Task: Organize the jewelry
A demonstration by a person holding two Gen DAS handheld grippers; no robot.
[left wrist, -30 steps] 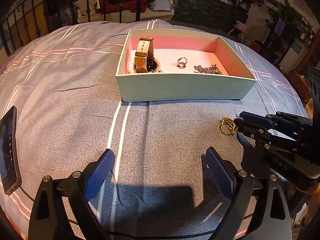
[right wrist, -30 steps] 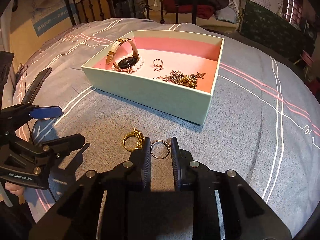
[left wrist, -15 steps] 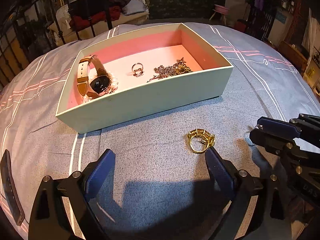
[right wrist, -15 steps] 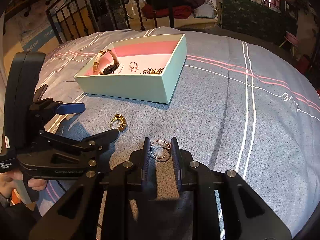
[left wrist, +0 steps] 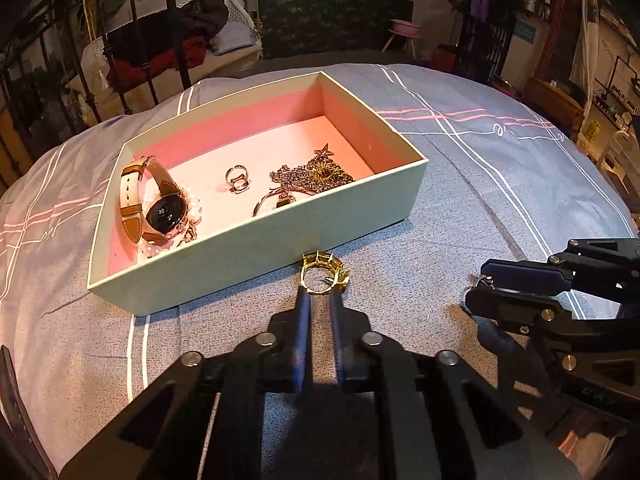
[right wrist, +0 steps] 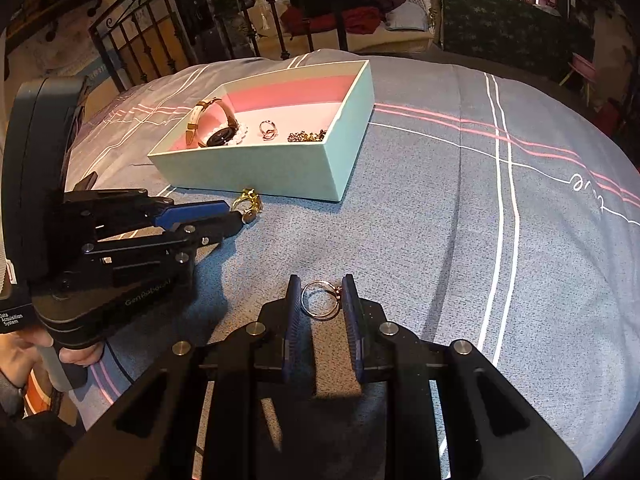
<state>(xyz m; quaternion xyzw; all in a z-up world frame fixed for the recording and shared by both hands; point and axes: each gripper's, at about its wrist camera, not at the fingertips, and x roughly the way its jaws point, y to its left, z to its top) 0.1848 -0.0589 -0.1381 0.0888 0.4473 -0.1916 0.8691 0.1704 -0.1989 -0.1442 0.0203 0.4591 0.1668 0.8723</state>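
Note:
A pale green box (left wrist: 256, 256) with a pink inside sits on the grey bedspread. It holds a brown-strap watch (left wrist: 160, 208), a silver ring (left wrist: 238, 180) and a tangle of chains (left wrist: 316, 172). My left gripper (left wrist: 320, 300) is shut on a gold ring (left wrist: 322, 276) just in front of the box's near wall; it also shows in the right wrist view (right wrist: 250, 204). My right gripper (right wrist: 320, 300) is shut on a thin silver ring (right wrist: 320, 299), held over the bedspread to the right of the left gripper (right wrist: 236, 216). The box shows there too (right wrist: 280, 168).
A dark phone (left wrist: 16, 408) lies at the bed's left edge. A black metal bed frame (right wrist: 180, 48) and piled clothes (left wrist: 168, 44) stand behind the box. The bedspread (right wrist: 460, 220) spreads to the right of the box.
My left gripper has gone from wide open to shut on the gold ring, moving closer to the box. My right gripper has kept its hold on the silver ring and drawn back rightward.

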